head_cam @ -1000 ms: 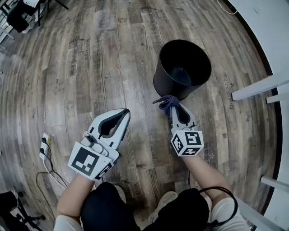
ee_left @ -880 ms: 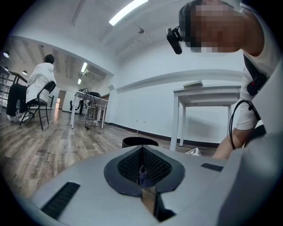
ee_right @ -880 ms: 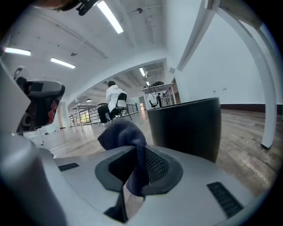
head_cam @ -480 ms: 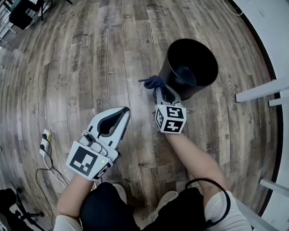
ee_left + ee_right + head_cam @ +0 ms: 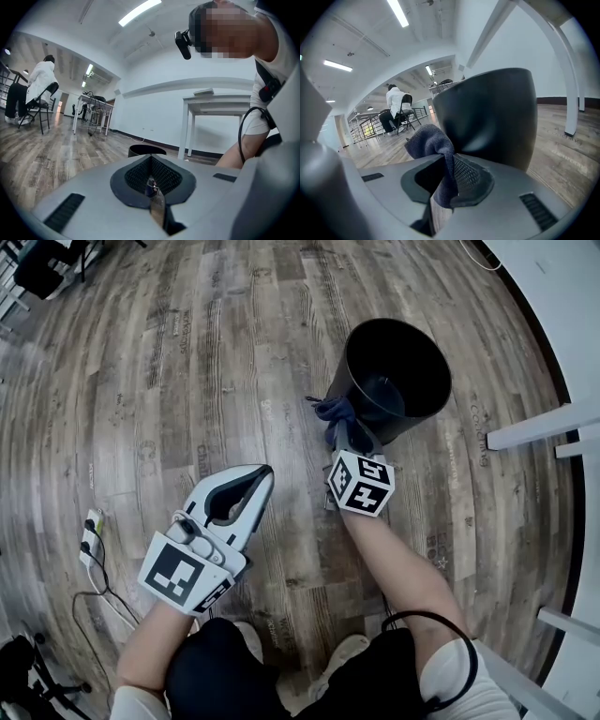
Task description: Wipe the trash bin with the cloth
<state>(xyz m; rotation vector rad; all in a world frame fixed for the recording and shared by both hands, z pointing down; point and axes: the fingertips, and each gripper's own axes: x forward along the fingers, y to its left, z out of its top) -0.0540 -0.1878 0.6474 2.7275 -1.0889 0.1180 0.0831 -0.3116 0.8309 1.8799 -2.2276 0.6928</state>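
1. Right gripper view is showing the right gripper [image 5: 446, 180] clenching a bunched blue cloth [image 5: 432, 140], with the black trash bin [image 5: 492, 117] standing upright on the wooden floor [image 5: 562, 159] just beyond it.
2. Head view is placing that cloth beside the bin's outer wall, on the side nearest the person; actual contact I cannot confirm.
3. Wiping well is, I judge, calling for firm sideways pressure in overlapping strokes round the wall, without tipping the bin.
4. Meanwhile the right forearm [image 5: 412, 568] is reaching forward, its gripper pointing away and slightly left.
5. Off to the side, the left gripper [image 5: 253, 482], jaws closed on nothing, is hovering well apart above the floor.
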